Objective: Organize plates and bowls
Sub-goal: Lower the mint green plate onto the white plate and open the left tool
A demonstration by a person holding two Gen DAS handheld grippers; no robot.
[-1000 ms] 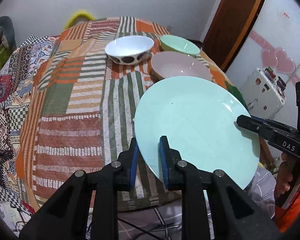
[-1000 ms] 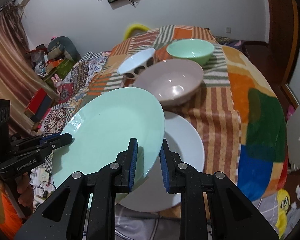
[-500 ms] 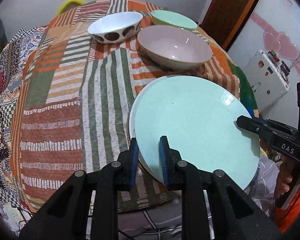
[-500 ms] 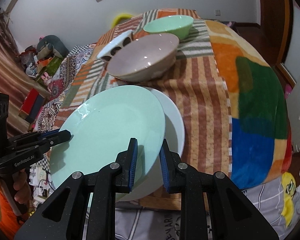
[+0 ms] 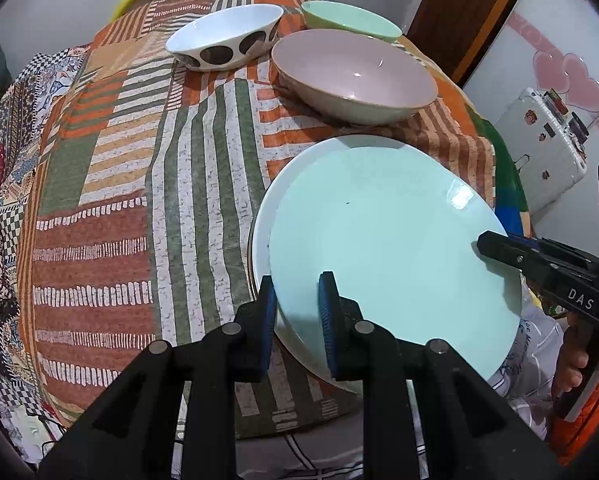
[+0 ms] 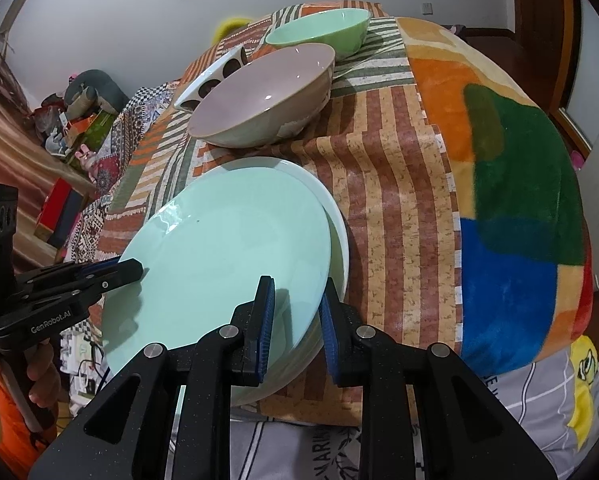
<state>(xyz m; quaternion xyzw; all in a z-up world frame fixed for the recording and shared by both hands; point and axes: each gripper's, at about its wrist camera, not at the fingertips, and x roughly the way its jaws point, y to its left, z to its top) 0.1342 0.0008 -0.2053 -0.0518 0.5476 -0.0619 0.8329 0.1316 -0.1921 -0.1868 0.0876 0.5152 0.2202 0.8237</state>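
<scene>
I have the mint plate (image 5: 387,248) pinched at two spots on its rim. My left gripper (image 5: 297,312) is clamped on the near edge, its blue pads squeezing the rim between them. My right gripper (image 6: 295,312) is clamped on the opposite edge in the same way; from the left wrist view I see it reaching in from the right side, with a hand (image 5: 575,364) wrapped around its handle.

The mint plate sits just over a white plate (image 5: 271,204) that lies on the patchwork tablecloth (image 5: 119,200), near the table's front edge. The two plates overlap almost fully, with only a crescent of the white one showing at the far and side edges. I cannot tell whether the mint plate already rests on it or is still a hair above it.

Behind the plates stands a pink bowl (image 5: 351,76), close to the white plate's far rim. Beyond it are a white bowl with dark spots (image 5: 227,36) and a green bowl (image 5: 351,20), side by side.
</scene>
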